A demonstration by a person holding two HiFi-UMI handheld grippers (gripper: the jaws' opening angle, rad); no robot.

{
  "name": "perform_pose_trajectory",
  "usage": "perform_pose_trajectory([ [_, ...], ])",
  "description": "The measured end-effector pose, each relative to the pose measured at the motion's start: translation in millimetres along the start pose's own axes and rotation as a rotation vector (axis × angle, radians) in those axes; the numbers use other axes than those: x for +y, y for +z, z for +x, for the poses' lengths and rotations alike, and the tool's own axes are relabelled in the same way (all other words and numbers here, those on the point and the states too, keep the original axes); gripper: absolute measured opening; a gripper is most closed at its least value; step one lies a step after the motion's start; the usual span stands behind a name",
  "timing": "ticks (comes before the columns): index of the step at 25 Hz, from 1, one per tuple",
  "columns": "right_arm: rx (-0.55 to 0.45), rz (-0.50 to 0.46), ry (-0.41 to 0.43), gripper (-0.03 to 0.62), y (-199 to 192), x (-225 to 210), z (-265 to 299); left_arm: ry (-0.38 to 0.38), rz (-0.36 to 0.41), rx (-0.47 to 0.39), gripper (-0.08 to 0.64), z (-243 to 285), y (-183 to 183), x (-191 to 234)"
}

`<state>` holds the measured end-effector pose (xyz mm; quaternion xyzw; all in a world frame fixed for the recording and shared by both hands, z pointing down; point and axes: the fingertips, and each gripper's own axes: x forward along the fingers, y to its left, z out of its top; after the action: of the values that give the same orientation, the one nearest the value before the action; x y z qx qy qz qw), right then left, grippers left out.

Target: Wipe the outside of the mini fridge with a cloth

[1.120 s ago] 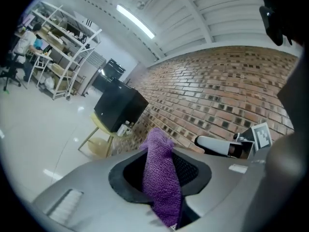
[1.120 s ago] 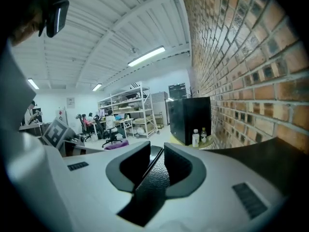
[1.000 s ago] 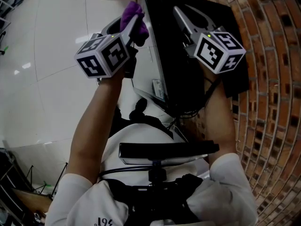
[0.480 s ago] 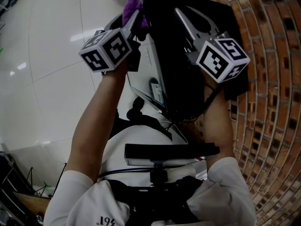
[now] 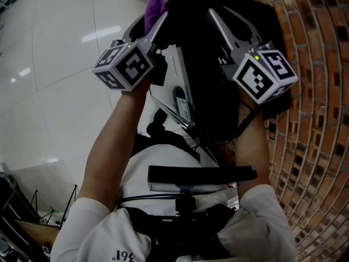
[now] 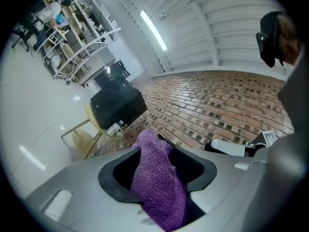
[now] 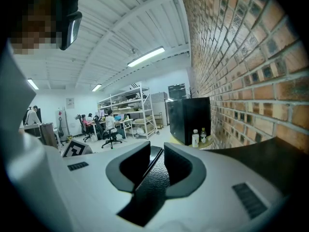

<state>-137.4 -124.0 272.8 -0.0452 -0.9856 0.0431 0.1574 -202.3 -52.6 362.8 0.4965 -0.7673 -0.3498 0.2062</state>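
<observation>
Jaws of the left gripper (image 6: 159, 152) just opening wider, purple cloth (image 6: 158, 185) between them.

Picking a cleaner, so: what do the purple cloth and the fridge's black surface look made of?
Cloth: likely microfibre or terry, by its fuzzy, looped weave. Fridge: painted metal or plastic, unclear which; matte black with pebbled grain.

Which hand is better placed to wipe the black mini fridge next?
Left. The purple knitted cloth lies between the left gripper's jaws, beside the black mini fridge, though those jaws have just been opening and likely need re-closing. The right gripper is clamped on the fridge's textured edge.
</observation>
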Motion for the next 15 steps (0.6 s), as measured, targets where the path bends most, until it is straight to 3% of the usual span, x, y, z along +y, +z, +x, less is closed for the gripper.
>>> perform_pose_trajectory([
  [3,0.0,0.0,-0.001,0.08,0,0,0,-0.015,-0.035,-0.001,0.115,-1,-5,1],
  [9,-0.001,0.0,0.001,0.08,0,0,0,-0.004,-0.075,-0.006,0.094,-1,-10,10],
  [15,-0.002,-0.001,0.001,0.08,1,1,-1,0.06,-0.029,0.024,0.092,3,-20,29],
])
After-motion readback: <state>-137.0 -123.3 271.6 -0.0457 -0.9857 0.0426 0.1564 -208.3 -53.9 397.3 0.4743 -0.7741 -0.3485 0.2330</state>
